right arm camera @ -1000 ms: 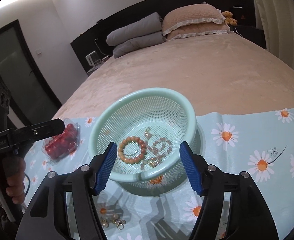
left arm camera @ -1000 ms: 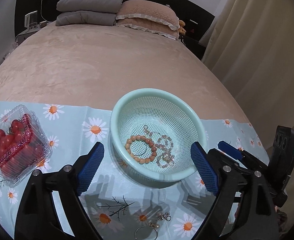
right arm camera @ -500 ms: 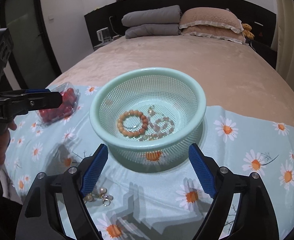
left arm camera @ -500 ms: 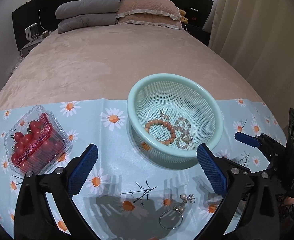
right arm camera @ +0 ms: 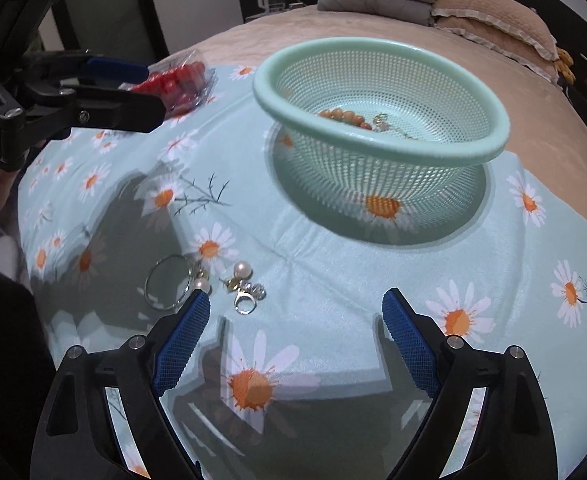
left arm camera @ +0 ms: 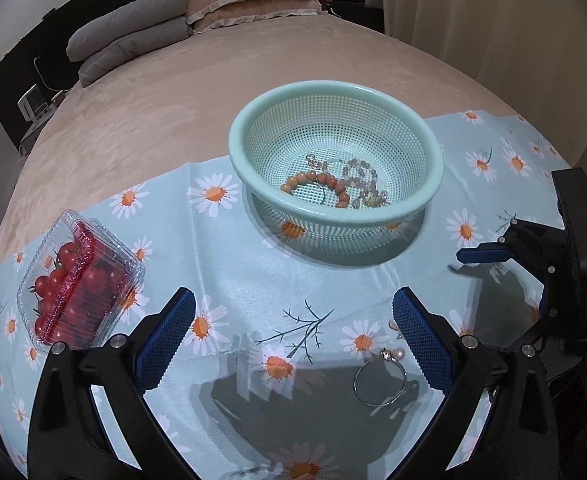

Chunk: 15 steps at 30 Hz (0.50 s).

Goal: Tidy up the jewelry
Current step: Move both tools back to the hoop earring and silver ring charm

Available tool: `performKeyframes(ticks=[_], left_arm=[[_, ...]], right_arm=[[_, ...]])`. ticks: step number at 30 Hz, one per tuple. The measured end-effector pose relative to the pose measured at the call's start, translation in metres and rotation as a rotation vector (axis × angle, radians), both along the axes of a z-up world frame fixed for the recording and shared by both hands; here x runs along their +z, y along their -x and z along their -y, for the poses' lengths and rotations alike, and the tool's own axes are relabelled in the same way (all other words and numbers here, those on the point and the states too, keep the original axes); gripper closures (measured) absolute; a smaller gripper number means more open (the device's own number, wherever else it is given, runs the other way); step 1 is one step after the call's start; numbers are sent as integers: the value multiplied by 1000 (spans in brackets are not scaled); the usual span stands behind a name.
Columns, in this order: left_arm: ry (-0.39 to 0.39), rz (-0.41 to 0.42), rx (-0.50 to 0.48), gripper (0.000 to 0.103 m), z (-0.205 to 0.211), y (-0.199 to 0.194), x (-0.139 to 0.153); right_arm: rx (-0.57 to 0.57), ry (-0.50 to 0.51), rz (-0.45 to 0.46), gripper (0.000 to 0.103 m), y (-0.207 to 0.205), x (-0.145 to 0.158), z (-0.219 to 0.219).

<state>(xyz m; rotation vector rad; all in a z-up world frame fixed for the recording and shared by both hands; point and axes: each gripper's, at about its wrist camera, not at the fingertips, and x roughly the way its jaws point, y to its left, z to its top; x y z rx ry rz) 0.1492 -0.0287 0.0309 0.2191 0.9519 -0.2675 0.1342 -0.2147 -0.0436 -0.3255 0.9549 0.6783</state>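
A mint-green mesh basket (left arm camera: 433, 160) (right arm camera: 377, 146) stands on the daisy cloth and holds an orange bead bracelet (left arm camera: 317, 184) (right arm camera: 345, 116) and pale bead chains (left arm camera: 367, 184). On the cloth in front lie a thin silver bangle with a pearl (left arm camera: 379, 384) (right arm camera: 169, 282) and a pearl-and-ring cluster (right arm camera: 243, 286). My left gripper (left arm camera: 293, 336) is open and empty above the cloth, the bangle near its right finger. My right gripper (right arm camera: 295, 330) is open and empty, the ring cluster just ahead of its left finger (right arm camera: 181, 340).
A clear plastic box of cherry tomatoes (left arm camera: 75, 280) (right arm camera: 177, 80) lies at the cloth's left. The daisy cloth (left arm camera: 245, 272) covers the near end of a beige bed (left arm camera: 213, 80), with pillows and folded grey bedding at the far end. A curtain (left arm camera: 493, 20) hangs at the right.
Both grippers have pulled back from the basket and tilted down toward the near cloth. The bangle and pearl pieces now sit close to the fingers. Both stay open.
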Motion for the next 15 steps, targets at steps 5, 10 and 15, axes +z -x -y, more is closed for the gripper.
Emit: performKeyframes(ticks=[5, 10, 15], left_arm=[[-61, -38, -47, 6, 7, 10, -21], [-99, -119, -108, 6, 11, 20, -51], [-108, -187, -140, 6, 13, 26, -75]], right_arm=[[46, 37, 30, 19, 13, -9, -8], [-2, 77, 83, 19, 12, -15, -13], [-34, 25, 25, 21, 2, -23, -15]])
